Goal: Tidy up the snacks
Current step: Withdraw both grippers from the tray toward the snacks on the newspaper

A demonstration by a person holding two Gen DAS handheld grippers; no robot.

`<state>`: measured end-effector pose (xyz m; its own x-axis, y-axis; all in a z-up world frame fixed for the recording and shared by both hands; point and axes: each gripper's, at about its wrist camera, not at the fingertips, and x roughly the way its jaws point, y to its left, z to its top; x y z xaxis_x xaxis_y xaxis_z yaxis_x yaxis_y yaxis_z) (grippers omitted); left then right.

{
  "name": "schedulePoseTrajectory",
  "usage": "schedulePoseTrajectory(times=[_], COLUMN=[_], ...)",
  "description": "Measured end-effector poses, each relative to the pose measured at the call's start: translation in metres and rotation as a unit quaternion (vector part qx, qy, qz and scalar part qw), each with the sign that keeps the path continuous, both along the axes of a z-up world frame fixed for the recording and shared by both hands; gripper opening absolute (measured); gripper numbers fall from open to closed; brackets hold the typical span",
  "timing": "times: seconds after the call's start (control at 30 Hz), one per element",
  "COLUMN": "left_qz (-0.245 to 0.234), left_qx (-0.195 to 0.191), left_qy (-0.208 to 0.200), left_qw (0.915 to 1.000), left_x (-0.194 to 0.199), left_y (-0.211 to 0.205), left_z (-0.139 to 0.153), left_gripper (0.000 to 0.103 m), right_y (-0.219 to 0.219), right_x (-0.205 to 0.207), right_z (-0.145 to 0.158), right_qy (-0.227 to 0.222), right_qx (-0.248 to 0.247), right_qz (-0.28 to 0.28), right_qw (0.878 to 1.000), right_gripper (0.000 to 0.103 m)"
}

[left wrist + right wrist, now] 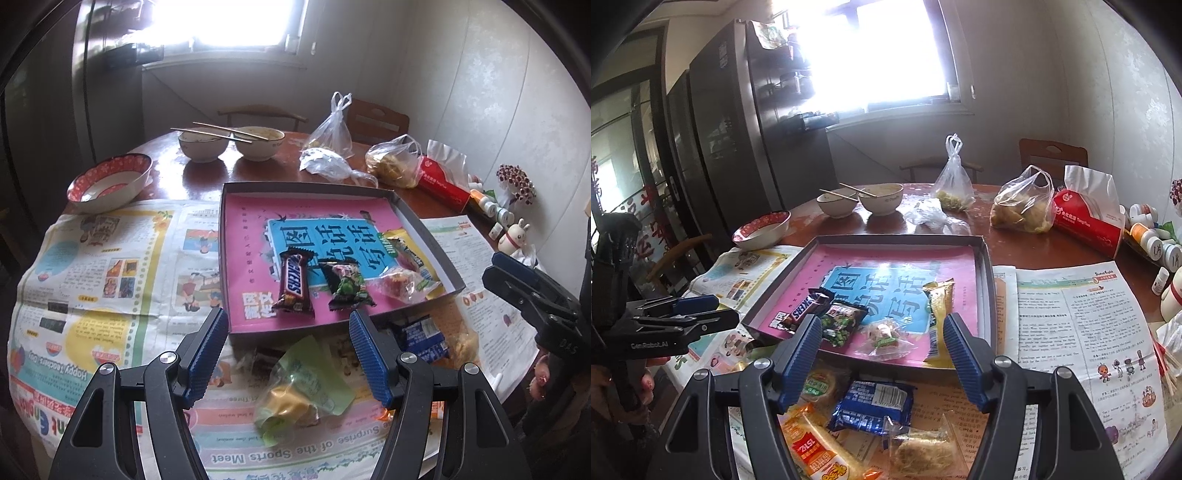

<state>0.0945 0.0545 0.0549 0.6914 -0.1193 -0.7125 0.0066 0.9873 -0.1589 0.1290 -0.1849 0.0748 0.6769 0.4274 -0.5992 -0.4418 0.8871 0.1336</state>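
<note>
Kitchen corner, bright window behind, dark fridge on the left, round wooden worktop (207,177) half covered with newspaper (110,280). Far side cluttered: two bowls with chopsticks (229,142), red-rimmed bowl (110,181), plastic food bags (1023,206), red tissue pack (1086,218), pill bottles by the wall.

Shallow tray (236,206) with pink printed liner sits mid-worktop. Already in it, along the near edge: Snickers bar (293,282), dark green packet (347,286), clear-wrapped candy (400,284), yellow packet (940,317).

Still loose on the newspaper, just in front of the tray: green-wrapped pastry (299,387), blue packet (871,406), orange packet (816,446), clear-wrapped crumbly cake (923,446), round green-label snack (820,384).

Left gripper (288,354) hangs over the green pastry, jaws apart, nothing between them. Right gripper (882,360) is above the blue and orange packets, jaws apart too, empty.

Handling guess: all light, crinkly film, slippery. Pastry and crumbly cake look soft and crushable, so pinch gently, better at the sealed end flap or across the short width than on the filling. Blue packet looks flat and firmer; grab across its middle. Newspaper may drag or lift if the jaws scrape it. Roughly half sorted, five left outside.
</note>
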Motion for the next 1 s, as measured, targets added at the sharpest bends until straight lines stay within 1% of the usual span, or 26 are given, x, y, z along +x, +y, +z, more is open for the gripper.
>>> schedulePoseTrajectory(times=[0.37, 0.53, 1.0], left_qz=[-0.007, -0.009, -0.016], left_qx=[0.004, 0.01, 0.015], left_qy=[0.011, 0.018, 0.03], left_qw=[0.9999, 0.9997, 0.9993], left_x=[-0.011, -0.015, -0.026], left_y=[0.002, 0.003, 0.003], left_z=[-0.005, -0.01, -0.018], left_gripper=[0.07, 0.07, 0.07], right_y=[0.01, 0.016, 0.024], right_x=[-0.015, -0.025, -0.044], right_z=[-0.001, -0.004, -0.023], right_qy=[0.006, 0.006, 0.031], right_qx=[-0.001, -0.012, -0.032], right_qz=[0.028, 0.043, 0.075], right_qw=[1.0, 0.999, 0.996], right_gripper=[0.068, 0.068, 0.068])
